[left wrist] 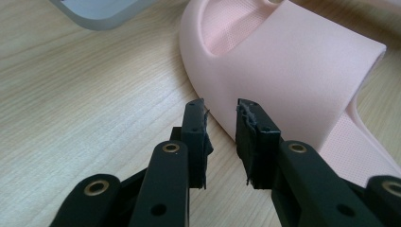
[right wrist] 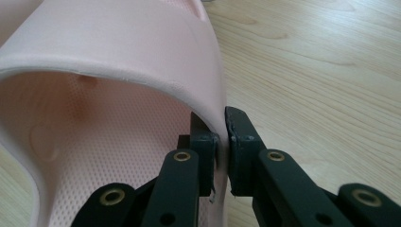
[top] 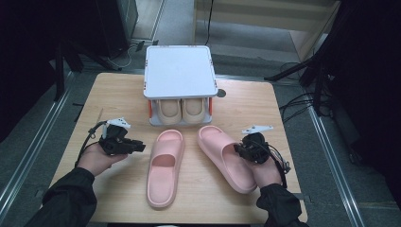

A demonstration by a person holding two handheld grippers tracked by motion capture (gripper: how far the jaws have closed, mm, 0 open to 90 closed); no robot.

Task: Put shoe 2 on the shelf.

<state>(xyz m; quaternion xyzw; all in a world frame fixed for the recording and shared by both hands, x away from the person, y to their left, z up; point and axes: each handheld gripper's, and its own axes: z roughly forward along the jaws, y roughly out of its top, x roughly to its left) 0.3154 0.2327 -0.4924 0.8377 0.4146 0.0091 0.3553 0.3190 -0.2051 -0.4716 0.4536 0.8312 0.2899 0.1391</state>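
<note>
On the near half of the wooden table (top: 118,189), two pink slippers lie side by side, toes pointing away from the person. The left slipper (top: 164,166) lies almost straight; the right slipper (top: 226,156) is angled, its toe leaning in toward its mate. The left gripper (top: 138,146) sits just to the left of the left slipper, level with its strap. In the left gripper view its jaws stand a little apart with nothing but bare table between them; the pads touch nothing, and the slipper's sole edge (left wrist: 246,71) lies just beyond the right-hand jaw. The right gripper (top: 239,149) is at the outer side of the right slipper. In the right gripper view its jaws pinch the side edge of that slipper's strap (right wrist: 142,52), one jaw inside the strap over the dotted footbed, the other outside it. Farther back, at the middle of the table's far edge, stands a small white shoe rack (top: 178,71) with a flat top; a beige pair of slippers (top: 181,109) sits on its lower shelf, toes facing the person
</note>
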